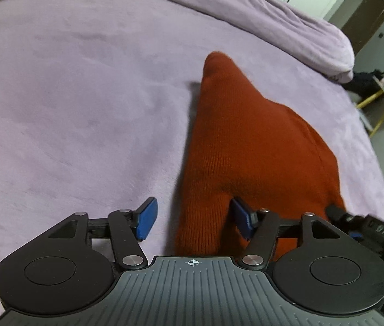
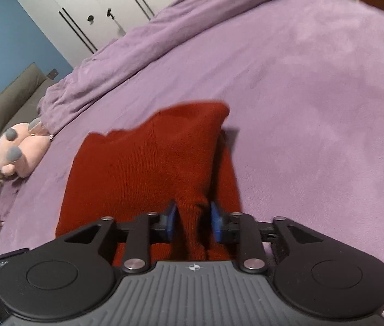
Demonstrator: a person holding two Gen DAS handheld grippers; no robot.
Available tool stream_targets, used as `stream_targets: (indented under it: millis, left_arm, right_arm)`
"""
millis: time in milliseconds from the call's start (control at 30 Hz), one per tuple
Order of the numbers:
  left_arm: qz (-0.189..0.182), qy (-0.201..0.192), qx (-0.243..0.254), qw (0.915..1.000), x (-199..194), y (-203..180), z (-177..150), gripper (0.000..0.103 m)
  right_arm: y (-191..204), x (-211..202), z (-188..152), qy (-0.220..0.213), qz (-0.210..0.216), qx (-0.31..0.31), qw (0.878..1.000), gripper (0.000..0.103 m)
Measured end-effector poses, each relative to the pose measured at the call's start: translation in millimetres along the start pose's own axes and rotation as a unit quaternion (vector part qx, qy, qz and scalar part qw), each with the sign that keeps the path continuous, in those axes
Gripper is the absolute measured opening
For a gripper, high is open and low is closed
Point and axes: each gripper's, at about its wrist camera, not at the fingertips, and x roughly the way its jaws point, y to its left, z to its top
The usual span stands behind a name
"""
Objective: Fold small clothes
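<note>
The fold is midway: the right gripper (image 2: 192,221) pinches a ridge of the red knit garment (image 2: 148,163) – lifted toward 12 o'clock. The left gripper (image 1: 194,218) stands wide, with cloth beside one pad only.

Knit garment (image 2: 148,163) lies on the blanket (image 2: 314,108), plush toy (image 2: 22,149) to its left.

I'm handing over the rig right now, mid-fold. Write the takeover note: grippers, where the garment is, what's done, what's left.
Left gripper: jaws wide; red knit garment between them, only the right-side pad touching it, no pinch.
Right gripper: jaws narrow around a bunched ridge of the same garment; whether they pinch is unclear.
Garment: lifted at the near edge, far part trailing on the purple blanket; plush toy off to the side.
Done: near edge picked up.
Left: secure the left grip, carry the fold over, flatten.
</note>
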Motion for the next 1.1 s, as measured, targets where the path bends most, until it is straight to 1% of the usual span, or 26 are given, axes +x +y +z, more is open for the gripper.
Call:
stream_targets:
  millis: [100,133,167,233,267,300,333,367,400,433,467,567,600,633,667,733,800,867,900,933,1000,1033,1067,1100]
  left_arm:
    - [0.027,-0.033,0.028,0.9987,-14,-10,7,0.067]
    - [0.034,-0.042,0.037,0.9978,-15,-12,9,0.067]
    - [0.04,-0.045,0.045,0.9972,-14,-15,11,0.067]
    - [0.041,-0.032,0.051,0.9973,-4,-18,13,0.07]
    - [0.039,-0.023,0.053,0.9976,3,-18,13,0.07]
    - [0.043,-0.016,0.055,0.9974,6,-17,13,0.074]
    - [0.048,-0.012,0.058,0.9971,7,-16,12,0.077]
    - [0.048,-0.011,0.06,0.997,9,-14,11,0.078]
    - [0.045,-0.009,0.061,0.9971,11,-12,11,0.078]
    - [0.043,-0.006,0.061,0.9972,12,-10,11,0.079]
    - [0.041,-0.002,0.058,0.9975,12,-7,11,0.08]
    - [0.037,0.006,0.037,0.9986,3,-4,17,0.076]
    - [0.037,0.001,0.032,0.9988,-1,-5,21,0.076]
    - [0.04,-0.008,0.035,0.9986,-5,-8,25,0.075]
    - [0.045,-0.022,0.044,0.9978,-8,-13,31,0.075]
    - [0.056,-0.038,0.063,0.9957,-2,-24,42,0.076]
    - [0.056,-0.046,0.066,0.9952,12,-32,54,0.076]
    - [0.055,-0.048,0.064,0.9953,29,-38,62,0.078]
    - [0.049,-0.051,0.066,0.9953,38,-40,66,0.079]
    - [0.047,-0.054,0.069,0.9951,46,-42,68,0.081]
    - [0.058,-0.059,0.085,0.9929,60,-45,69,0.091]
    - [0.063,-0.064,0.093,0.9916,65,-46,69,0.094]
    - [0.067,-0.066,0.098,0.9907,69,-46,69,0.095]
    - [0.066,-0.067,0.099,0.9907,73,-46,69,0.096]
  right_arm:
    - [25,-19,3,-0.057,-0.037,-0.063,0.996,0.029]
    - [33,-19,4,-0.066,-0.035,-0.079,0.994,0.029]
    - [41,-15,5,-0.061,-0.026,-0.093,0.993,0.029]
    - [56,-1,3,-0.037,-0.011,-0.118,0.992,0.029]
    - [61,5,1,-0.028,-0.012,-0.133,0.991,0.028]
    - [66,14,-1,-0.017,-0.023,-0.15,0.988,0.027]
    - [69,22,-4,-0.008,-0.045,-0.165,0.985,0.019]
    - [68,28,-7,-0.004,-0.065,-0.177,0.982,0.01]
    - [65,32,-9,-0.009,-0.075,-0.184,0.98,0.008]
    - [62,33,-10,-0.013,-0.077,-0.182,0.98,0.003]
    - [59,34,-9,-0.013,-0.078,-0.174,0.982,0.0]
    - [55,28,4,-0.003,-0.071,-0.139,0.988,0.0]
    - [58,24,7,-0.012,-0.064,-0.128,0.99,0.0]
    - [62,22,10,-0.024,-0.061,-0.13,0.989,0.003]
    - [69,23,15,-0.032,-0.064,-0.14,0.988,0.004]
    - [81,34,24,-0.027,-0.059,-0.154,0.986,0.005]
    - [93,54,32,-0.016,-0.065,-0.171,0.983,0.005]
    - [97,79,38,-0.001,-0.087,-0.177,0.98,0.005]
    - [95,87,41,0.0,-0.1,-0.182,0.978,0.005]
    - [94,95,43,0.0,-0.108,-0.187,0.976,0.009]
    - [88,106,50,-0.006,-0.112,-0.185,0.976,0.016]
    - [84,110,50,-0.011,-0.123,-0.189,0.974,0.026]
    - [83,114,50,-0.016,-0.126,-0.19,0.973,0.029]
    - [80,118,50,-0.019,-0.128,-0.192,0.973,0.029]
